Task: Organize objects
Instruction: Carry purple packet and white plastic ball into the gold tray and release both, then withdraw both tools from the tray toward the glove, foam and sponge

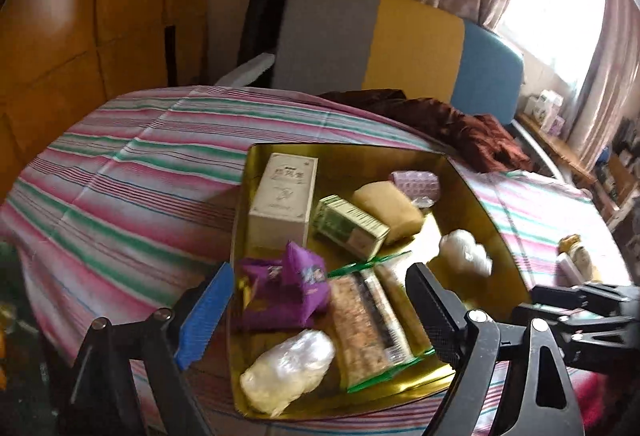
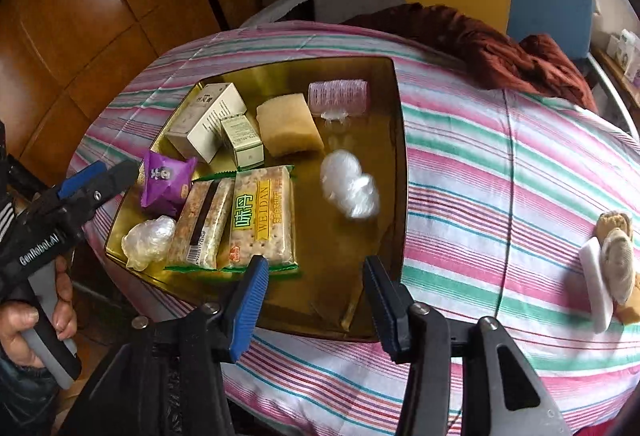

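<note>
A gold tray [image 2: 396, 140] [image 1: 472, 188] sits on the striped table. It holds a cream box [image 2: 206, 120], a small green box [image 2: 242, 140], a yellow sponge [image 2: 288, 124], a pink hair roller [image 2: 338, 94], a purple snack packet [image 2: 166, 178], two cracker packs [image 2: 262, 216], a clear wrapped lump [image 2: 150, 238] and a blurred white plastic ball [image 2: 350, 184]. My right gripper [image 2: 316, 276] is open and empty over the tray's near edge. My left gripper [image 1: 320, 296] is open and empty above the tray's left end; it also shows in the right wrist view [image 2: 100, 176].
A white bar with a tan round object and a yellow sponge [image 2: 612, 264] lies on the cloth right of the tray. A dark red cloth [image 2: 500, 48] lies at the table's far edge. Wooden cabinets stand left; a grey, yellow and blue sofa back is behind.
</note>
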